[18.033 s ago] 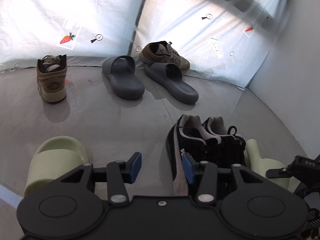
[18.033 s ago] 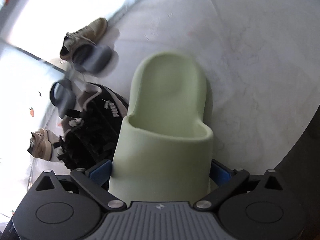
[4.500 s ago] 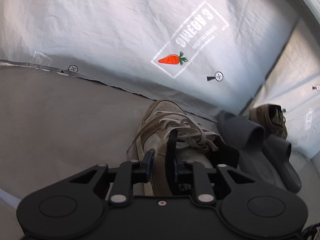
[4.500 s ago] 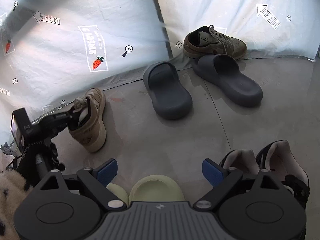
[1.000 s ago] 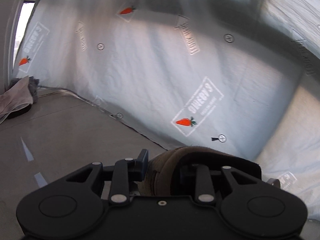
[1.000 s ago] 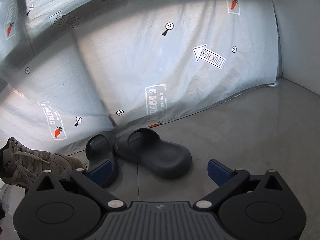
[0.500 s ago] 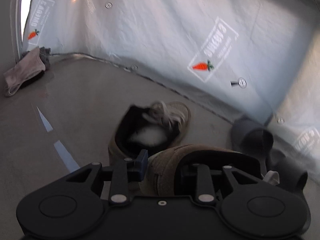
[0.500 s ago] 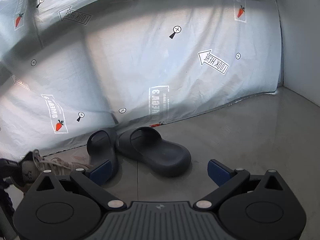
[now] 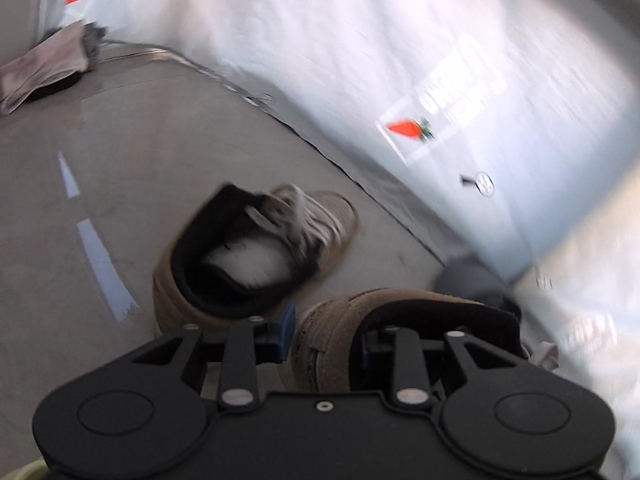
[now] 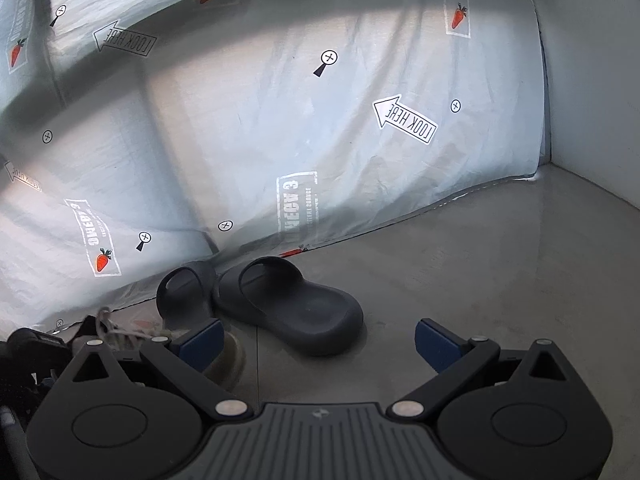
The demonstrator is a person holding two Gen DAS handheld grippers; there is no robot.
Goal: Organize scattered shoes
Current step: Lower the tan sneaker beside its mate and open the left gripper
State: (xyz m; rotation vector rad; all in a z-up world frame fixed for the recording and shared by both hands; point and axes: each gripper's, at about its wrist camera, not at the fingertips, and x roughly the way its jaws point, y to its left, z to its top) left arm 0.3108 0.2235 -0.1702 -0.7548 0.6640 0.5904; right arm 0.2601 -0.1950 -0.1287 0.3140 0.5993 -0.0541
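My left gripper (image 9: 326,334) is shut on the collar of a tan suede sneaker (image 9: 340,328), held just right of its mate (image 9: 256,256), a tan sneaker with white laces standing on the floor. A dark grey slide (image 9: 470,280) lies beyond them by the sheet. In the right wrist view my right gripper (image 10: 318,344) is open and empty above the floor. Two dark grey slides (image 10: 288,304) (image 10: 182,296) lie side by side ahead of it. The held sneaker's toe and laces (image 10: 120,334) show at lower left.
A white sheet printed with carrots and arrows (image 10: 320,120) hangs as a backdrop along the floor's far edge. A crumpled cloth (image 9: 44,66) lies at far left. White tape marks (image 9: 100,260) are on the grey floor. A white wall (image 10: 592,80) stands at right.
My left gripper has carried the tan sneaker down and closer beside its mate. The right gripper has barely moved and stays open.
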